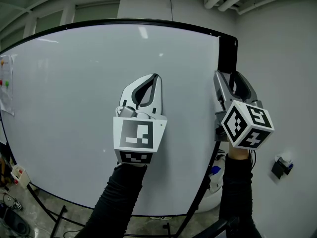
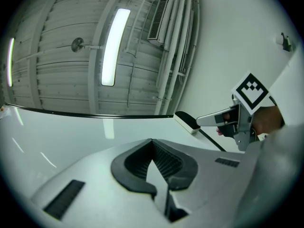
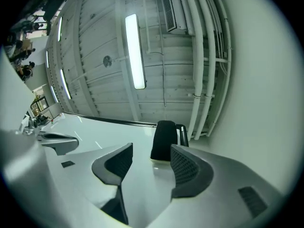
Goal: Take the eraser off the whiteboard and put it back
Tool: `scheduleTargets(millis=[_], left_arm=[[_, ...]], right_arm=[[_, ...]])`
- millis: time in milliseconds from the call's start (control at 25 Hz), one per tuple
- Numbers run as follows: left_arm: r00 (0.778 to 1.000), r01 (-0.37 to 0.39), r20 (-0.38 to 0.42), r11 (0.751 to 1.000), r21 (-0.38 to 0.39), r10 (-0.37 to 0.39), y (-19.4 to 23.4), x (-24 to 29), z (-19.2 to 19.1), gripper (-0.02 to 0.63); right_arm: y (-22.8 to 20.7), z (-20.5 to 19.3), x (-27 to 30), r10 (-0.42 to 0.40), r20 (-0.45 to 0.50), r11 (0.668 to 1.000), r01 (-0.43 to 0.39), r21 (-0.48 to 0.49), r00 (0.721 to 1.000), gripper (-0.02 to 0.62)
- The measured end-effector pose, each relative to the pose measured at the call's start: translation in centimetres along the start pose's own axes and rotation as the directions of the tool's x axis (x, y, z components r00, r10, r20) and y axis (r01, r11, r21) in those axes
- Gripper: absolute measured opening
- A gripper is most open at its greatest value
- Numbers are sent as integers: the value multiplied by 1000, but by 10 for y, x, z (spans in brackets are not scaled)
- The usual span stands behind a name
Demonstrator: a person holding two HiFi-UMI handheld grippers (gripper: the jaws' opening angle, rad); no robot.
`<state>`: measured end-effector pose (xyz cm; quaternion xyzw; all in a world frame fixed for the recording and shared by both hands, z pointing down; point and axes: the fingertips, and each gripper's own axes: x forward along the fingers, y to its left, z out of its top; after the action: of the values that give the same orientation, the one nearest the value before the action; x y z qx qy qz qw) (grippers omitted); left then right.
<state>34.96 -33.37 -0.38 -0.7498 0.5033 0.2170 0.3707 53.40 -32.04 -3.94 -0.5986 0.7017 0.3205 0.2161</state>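
Note:
The black eraser (image 1: 227, 56) sticks upright at the top right corner of the whiteboard (image 1: 74, 108). Just below it, my right gripper (image 1: 227, 76) points up at it with its jaws open. In the right gripper view the eraser (image 3: 165, 140) stands just beyond the gap of the right gripper (image 3: 151, 151), close to the right finger, and I cannot tell if they touch. My left gripper (image 1: 155, 78) is held in front of the board's middle, shut and empty. The left gripper view shows its jaws closed (image 2: 153, 145), with the eraser (image 2: 187, 121) and right gripper (image 2: 211, 119) off to the right.
Papers with coloured magnets (image 1: 6, 88) hang at the board's left edge. The board's black stand legs (image 1: 198, 202) reach the floor below. A grey wall (image 1: 277, 73) lies right of the board, with a small fixture (image 1: 281, 165) on it.

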Motion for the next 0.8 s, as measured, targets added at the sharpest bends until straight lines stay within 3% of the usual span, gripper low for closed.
scheduleTargets(millis=[240, 360, 640, 800], left_arm=[[1000, -7, -1, 1000, -10, 7, 1, -3, -2, 6], [999, -22, -42, 999, -33, 21, 5, -6, -19, 6], [1000, -23, -10, 999, -22, 23, 5, -11, -11, 6], [998, -39, -41, 999, -29, 38, 9, -15, -26, 6]], right_arm=[[28, 10, -22, 30, 41, 999, -29, -26, 999, 118], [32, 9, -25, 28, 44, 999, -27, -30, 999, 46], [35, -6, -35, 33, 32, 999, -32, -20, 999, 12], [37, -17, -38, 45, 20, 999, -45, 2, 999, 11]])
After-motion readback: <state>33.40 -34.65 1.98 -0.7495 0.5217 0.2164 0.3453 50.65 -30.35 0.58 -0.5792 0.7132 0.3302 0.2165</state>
